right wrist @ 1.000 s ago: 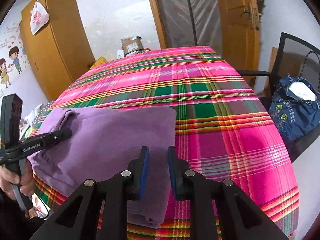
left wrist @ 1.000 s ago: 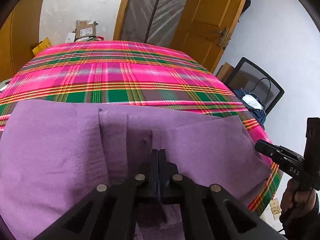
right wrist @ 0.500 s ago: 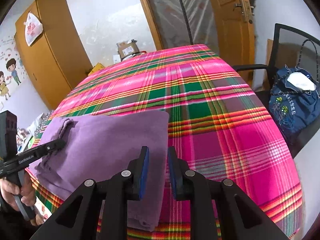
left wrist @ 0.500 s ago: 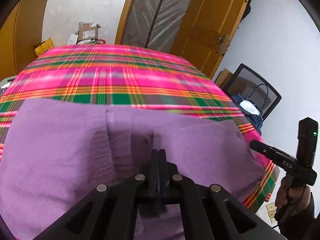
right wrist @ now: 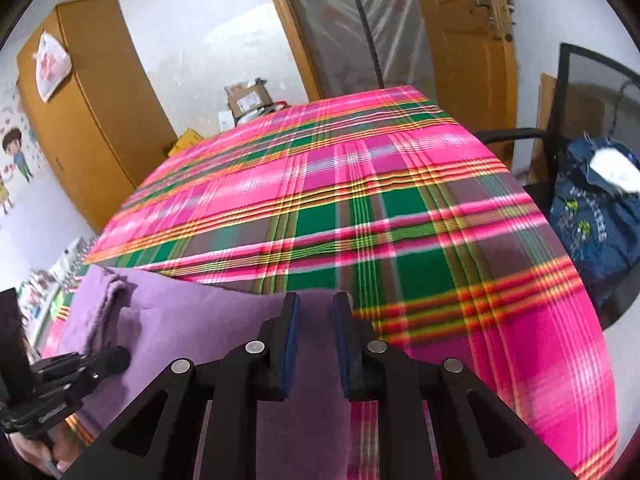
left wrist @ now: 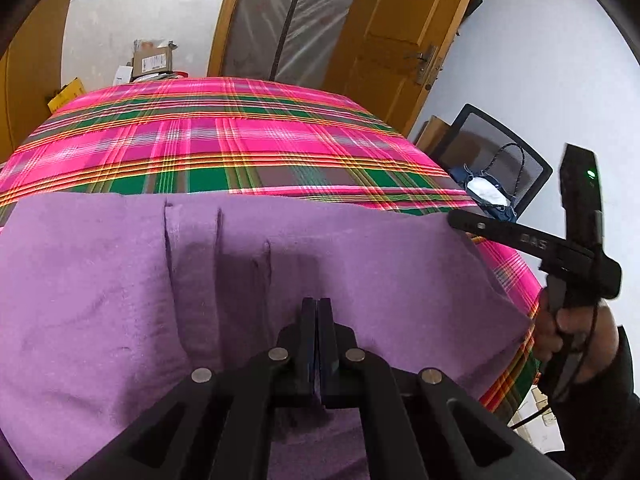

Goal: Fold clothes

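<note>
Plaid-covered table, purple garment on it

Both grippers are matte black linkages with silver round rivets at the joints. The left gripper has dark pads; the right gripper carries blue pads. Seen from the left wrist, its body bears white lettering and a green light, a thin black cable trailing past a dark sleeve.

Both wrist views look closely, slightly blurred, across the shared plaid table.
</note>
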Demonstrator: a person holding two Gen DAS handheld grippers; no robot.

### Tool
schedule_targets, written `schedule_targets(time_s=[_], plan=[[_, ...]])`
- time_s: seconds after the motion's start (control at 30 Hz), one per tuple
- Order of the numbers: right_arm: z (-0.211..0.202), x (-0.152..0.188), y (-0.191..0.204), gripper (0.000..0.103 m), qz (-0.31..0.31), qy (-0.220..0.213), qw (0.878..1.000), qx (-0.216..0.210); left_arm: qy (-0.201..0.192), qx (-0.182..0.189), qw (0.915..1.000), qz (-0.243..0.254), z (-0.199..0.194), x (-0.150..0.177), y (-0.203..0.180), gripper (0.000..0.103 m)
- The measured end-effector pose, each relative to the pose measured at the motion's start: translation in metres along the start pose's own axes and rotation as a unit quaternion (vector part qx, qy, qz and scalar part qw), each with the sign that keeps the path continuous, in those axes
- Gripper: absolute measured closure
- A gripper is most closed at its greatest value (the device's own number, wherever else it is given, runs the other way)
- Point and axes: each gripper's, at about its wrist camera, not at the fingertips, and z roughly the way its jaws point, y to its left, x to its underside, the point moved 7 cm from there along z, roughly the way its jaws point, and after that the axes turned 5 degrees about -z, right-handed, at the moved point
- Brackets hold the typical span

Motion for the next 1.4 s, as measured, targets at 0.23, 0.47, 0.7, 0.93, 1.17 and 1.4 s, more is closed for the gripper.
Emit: schedule_targets(time_s=[0.23, 0.47, 0.7, 0.93, 1.17, 1.4], plan=[[0.011, -0.004, -0.001, 0.086, -0.004, 0.019, 1.0, 0.0, 0.003, 0.005, 1.0, -0.001, -0.001, -0.001, 0.001, 0.103], [-0.036, 0.016, 0.012, 0.086, -0.029, -0.014, 0.999, -0.04, 0.004, 0.014, 0.9999, -0.003, -0.013, 0.007, 0.004, 0.103], [-0.067, 0.056, 0.023, 0.086, -0.096, -0.003, 0.994, -0.048, 0.003, 0.019, 0.9998, -0.004, -0.015, 0.01, 0.005, 0.103], [-0.073, 0.09, 0.024, 0.086, -0.174, 0.027, 0.984, -0.018, 0.003, 0.018, 0.9998, -0.002, -0.019, 0.014, 0.004, 0.103], [-0.078, 0.096, 0.021, 0.086, -0.167, 0.031, 0.985, -0.026, 0.003, 0.016, 0.9999, 0.0, -0.024, 0.018, 0.004, 0.103], [-0.082, 0.083, 0.023, 0.086, -0.141, 0.007, 0.99, -0.031, -0.005, 0.004, 1.0, -0.001, -0.033, 0.018, 0.002, 0.103]])
